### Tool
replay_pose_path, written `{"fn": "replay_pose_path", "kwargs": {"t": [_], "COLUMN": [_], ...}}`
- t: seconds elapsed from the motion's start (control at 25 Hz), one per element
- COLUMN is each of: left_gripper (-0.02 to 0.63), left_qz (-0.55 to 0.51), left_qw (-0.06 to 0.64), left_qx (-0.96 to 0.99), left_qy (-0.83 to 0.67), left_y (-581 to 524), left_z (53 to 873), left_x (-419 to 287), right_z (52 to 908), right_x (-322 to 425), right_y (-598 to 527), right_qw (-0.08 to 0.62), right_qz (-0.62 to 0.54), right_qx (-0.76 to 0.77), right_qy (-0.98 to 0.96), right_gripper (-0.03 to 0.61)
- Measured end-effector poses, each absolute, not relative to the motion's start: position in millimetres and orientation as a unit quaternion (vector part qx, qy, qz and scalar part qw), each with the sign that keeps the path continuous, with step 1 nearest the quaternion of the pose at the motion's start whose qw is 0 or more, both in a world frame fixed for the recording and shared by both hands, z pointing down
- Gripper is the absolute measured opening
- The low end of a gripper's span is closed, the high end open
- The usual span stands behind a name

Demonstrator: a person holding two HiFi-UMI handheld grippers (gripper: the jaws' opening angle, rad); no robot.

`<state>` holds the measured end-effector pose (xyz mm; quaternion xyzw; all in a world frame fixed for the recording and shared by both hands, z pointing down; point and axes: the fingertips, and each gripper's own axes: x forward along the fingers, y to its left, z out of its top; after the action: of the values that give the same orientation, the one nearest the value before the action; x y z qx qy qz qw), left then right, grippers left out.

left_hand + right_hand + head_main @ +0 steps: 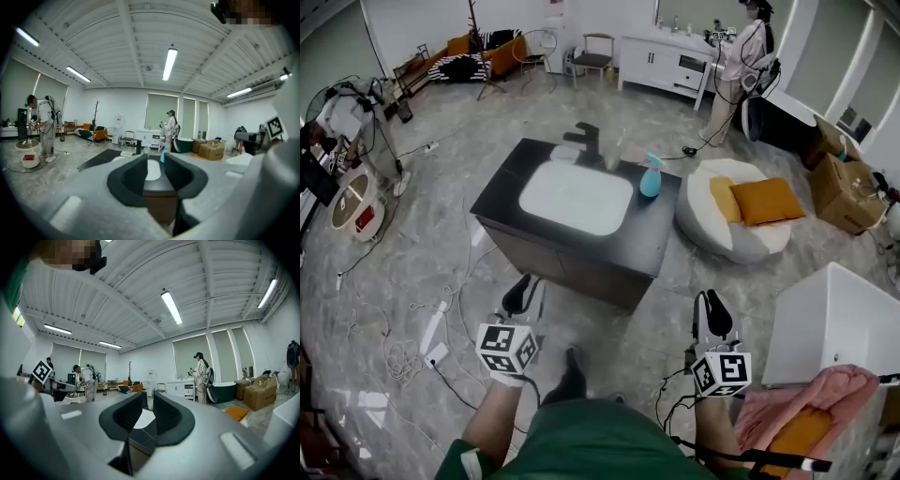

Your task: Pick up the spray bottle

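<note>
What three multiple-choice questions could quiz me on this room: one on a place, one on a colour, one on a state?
1. Where is the spray bottle? A on the floor; B on the dark counter, right of the white basin; C inside the basin.
2. Its body colour? A blue; B yellow; C black.
3. What is between the left gripper's fingers? A the bottle; B a cloth; C nothing.
Answers: B, it stands beside the basin; A, blue body, pink trigger; C, fingers apart, gap empty.
</note>
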<state>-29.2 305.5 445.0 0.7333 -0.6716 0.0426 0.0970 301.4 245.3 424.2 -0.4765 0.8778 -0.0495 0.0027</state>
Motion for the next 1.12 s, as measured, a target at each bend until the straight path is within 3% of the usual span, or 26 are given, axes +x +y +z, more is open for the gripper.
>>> {"fn": "replay_pose_path", "kwargs": {"t": [0.68, 1.12], "left_gripper": [0.107, 0.101], "left_qz": [-0.004, -0.006], "left_qw": [0.154, 0.16], "left_qx": [0.741, 0.745], "left_qy": [-0.653, -0.647], "left_y": [153, 84], "left_z": [482, 493], "left_x": [-232, -255], "right_z": [415, 432], "right_x": [131, 118], "right_y": [114, 53], "right_qw": [-0.046, -0.053], "right_qz": [-0.066, -0.087], "right_qx": [-0.519, -0.537], "right_qy": [0.851, 0.837], "right_gripper": [0.069, 0.069]}}
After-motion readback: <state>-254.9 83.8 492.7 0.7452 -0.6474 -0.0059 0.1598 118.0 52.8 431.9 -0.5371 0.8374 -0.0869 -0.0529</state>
